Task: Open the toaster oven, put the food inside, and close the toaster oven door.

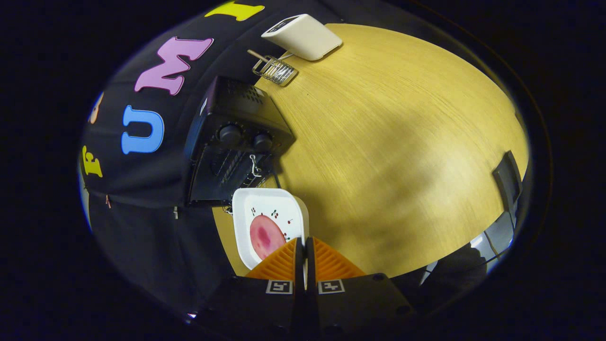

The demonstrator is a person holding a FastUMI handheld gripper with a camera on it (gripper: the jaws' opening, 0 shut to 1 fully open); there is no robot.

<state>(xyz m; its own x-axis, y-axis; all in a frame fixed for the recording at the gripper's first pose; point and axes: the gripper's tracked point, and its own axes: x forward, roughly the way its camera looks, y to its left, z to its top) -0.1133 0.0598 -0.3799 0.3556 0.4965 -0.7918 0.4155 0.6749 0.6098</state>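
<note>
Two fingers of the gripper (303, 258) are pinching the near rim of the white plate (270, 208), which is carrying a pink food slice (266, 236). Just beyond the plate, toward the upper left of the frame, the black toaster oven (232, 142) is waiting on the wooden table (402, 142), its front facing the plate

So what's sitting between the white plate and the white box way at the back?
In the gripper view, the black toaster oven and a small wire rack lie between the white square plate and white box.

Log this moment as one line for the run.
fingers shut on plate rim | food on plate | oven ahead, door state unclear
</note>
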